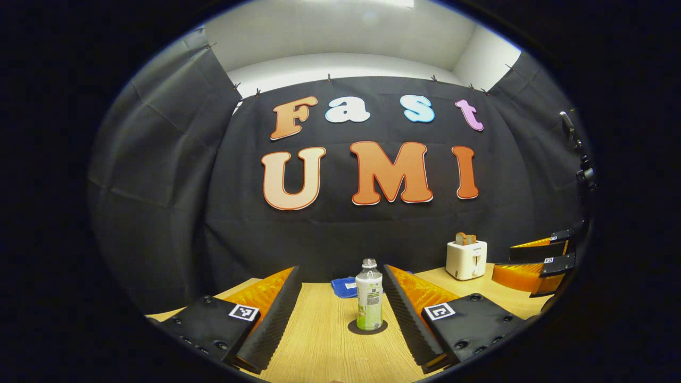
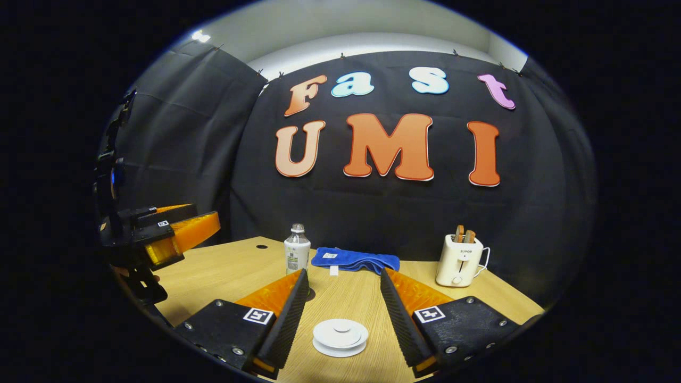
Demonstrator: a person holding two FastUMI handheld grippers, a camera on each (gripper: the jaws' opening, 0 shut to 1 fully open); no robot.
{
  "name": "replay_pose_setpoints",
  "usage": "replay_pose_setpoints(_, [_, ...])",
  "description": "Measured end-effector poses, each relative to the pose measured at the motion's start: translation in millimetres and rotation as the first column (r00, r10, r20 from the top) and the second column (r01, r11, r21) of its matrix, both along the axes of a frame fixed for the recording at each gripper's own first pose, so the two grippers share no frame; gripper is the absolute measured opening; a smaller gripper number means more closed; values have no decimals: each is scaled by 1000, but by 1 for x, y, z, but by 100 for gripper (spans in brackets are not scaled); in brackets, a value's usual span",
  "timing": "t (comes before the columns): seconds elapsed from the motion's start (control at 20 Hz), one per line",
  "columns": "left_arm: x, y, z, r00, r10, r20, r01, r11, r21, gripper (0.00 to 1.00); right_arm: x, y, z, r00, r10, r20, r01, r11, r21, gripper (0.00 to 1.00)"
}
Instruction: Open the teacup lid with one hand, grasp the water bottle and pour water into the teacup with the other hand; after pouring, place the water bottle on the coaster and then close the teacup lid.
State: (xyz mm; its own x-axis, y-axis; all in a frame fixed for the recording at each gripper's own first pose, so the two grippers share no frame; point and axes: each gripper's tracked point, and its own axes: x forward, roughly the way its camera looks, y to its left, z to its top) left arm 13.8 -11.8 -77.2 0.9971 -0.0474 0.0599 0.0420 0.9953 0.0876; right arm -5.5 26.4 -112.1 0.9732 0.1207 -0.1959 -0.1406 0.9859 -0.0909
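Observation:
A clear water bottle [image 1: 368,295] with a pale label stands upright on a dark round coaster [image 1: 367,328]. My left gripper [image 1: 341,276] is open, its fingers on either side of the bottle, which is closer to the right finger; no contact shows. A white teacup with its lid on [image 2: 340,336] sits low on the table between the open fingers of my right gripper [image 2: 343,276], apart from both. In the right gripper view the bottle [image 2: 297,254] stands just behind the left finger, and the left gripper [image 2: 159,234] hangs at the far left above the table.
A folded blue cloth [image 2: 355,259] lies at the back of the wooden table [image 2: 239,271]. A white toaster [image 2: 460,259] with bread in it stands at the back right. The right gripper [image 1: 537,266] shows at the right edge of the left gripper view.

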Motion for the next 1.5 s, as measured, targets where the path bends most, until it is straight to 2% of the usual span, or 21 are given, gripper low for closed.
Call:
replay_pose_setpoints(0.1, [-6,10,12,999,41,22,-41,999,-12,97,-4,-2,8,1000,-13,-1,13,1000,1,82])
replay_pose_setpoints(0.15, [-8,11,15,999,47,19,-46,999,-17,96,-4,-5,14,1000,-23,14,23,1000,2,86])
replay_pose_setpoints(0.35, [-16,25,36,996,85,14,-85,996,-40,96,-6,-18,30,997,-63,42,62,998,9,87])
replay_pose_setpoints(0.55, [-20,32,46,993,116,-2,-116,992,-39,96,-8,-23,40,997,-69,45,69,997,21,89])
replay_pose_setpoints(0.9, [-26,18,63,994,110,19,-111,994,17,96,-11,-23,59,993,-73,95,73,997,9,89])
replay_pose_setpoints(0.95, [-26,15,66,994,103,25,-104,994,15,97,-12,-22,63,992,-72,107,71,997,13,94])
replay_pose_setpoints(1.0, [-27,11,66,995,95,30,-95,995,12,96,-11,-23,66,990,-74,117,73,997,18,90])
replay_pose_setpoints(1.5, [-24,0,57,997,80,2,-80,997,21,97,-11,-30,70,987,-106,124,105,994,14,90])
